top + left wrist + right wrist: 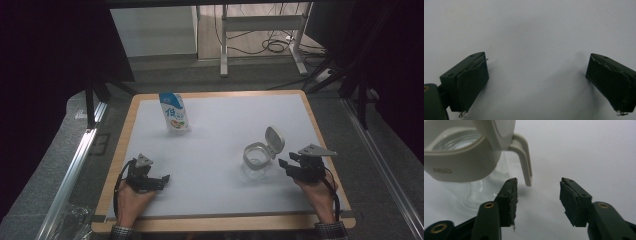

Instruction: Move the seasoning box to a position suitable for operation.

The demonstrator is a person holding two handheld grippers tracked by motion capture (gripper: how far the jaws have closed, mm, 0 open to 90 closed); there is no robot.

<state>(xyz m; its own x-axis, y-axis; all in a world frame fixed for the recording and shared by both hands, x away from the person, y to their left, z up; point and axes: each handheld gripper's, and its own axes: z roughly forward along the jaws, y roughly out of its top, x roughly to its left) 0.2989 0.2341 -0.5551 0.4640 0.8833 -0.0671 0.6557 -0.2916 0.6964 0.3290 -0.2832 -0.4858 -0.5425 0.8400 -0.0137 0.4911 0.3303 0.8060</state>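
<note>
A clear glass jug [256, 159] with a white collar and a flipped-up white lid [274, 139] stands right of the table's middle. My right gripper [284, 167] lies just to its right, jaws pointing at it, held by a hand. In the right gripper view the jug [461, 165] looms at upper left. Its white handle [524, 160] hangs just beyond the open right gripper [539, 192], with nothing between the pads. A blue-and-white pouch [174, 113] stands at the far left of the white mat. My left gripper [164, 181] rests near the front left, open [536, 82] over bare mat.
The white mat lies on a wooden board [220, 223] whose edge runs close to both hands. A metal rail [75, 165] runs along the left side. Beyond the table stand white desk legs [224, 45] and floor cables [275, 45].
</note>
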